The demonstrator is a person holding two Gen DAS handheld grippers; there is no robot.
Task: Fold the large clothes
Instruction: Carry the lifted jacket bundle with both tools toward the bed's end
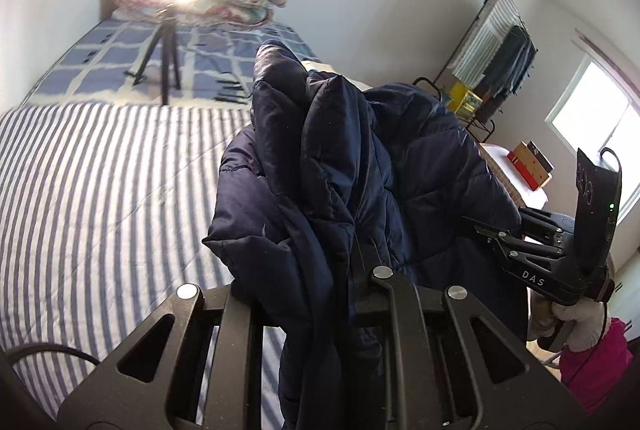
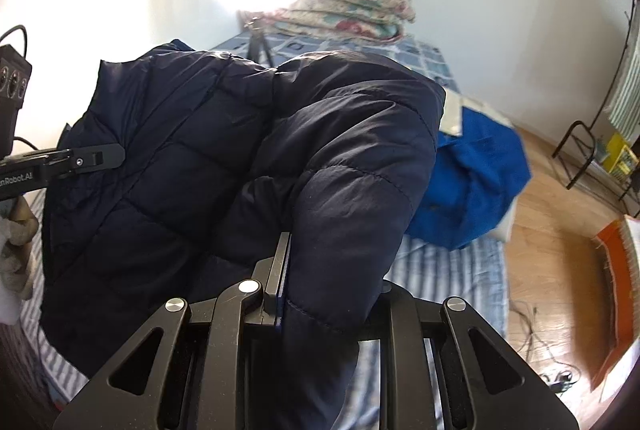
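Observation:
A dark navy quilted puffer jacket (image 1: 352,166) hangs in the air above the striped bed (image 1: 100,190), held by both grippers. My left gripper (image 1: 352,262) is shut on a bunched fold of the jacket; its fingertips are buried in the fabric. It also shows at the left edge of the right wrist view (image 2: 100,156), clamped on the jacket's edge. My right gripper (image 2: 286,262) is shut on a sleeve or hem of the jacket (image 2: 248,158). In the left wrist view the right gripper (image 1: 492,230) grips the jacket's far side.
A ring light on a tripod (image 1: 168,42) stands on the bed near folded floral quilts (image 2: 352,10). A blue garment (image 2: 476,182) lies at the bed's edge. A clothes rack (image 1: 500,50) and window (image 1: 600,118) are at right. Cables lie on the wooden floor (image 2: 552,262).

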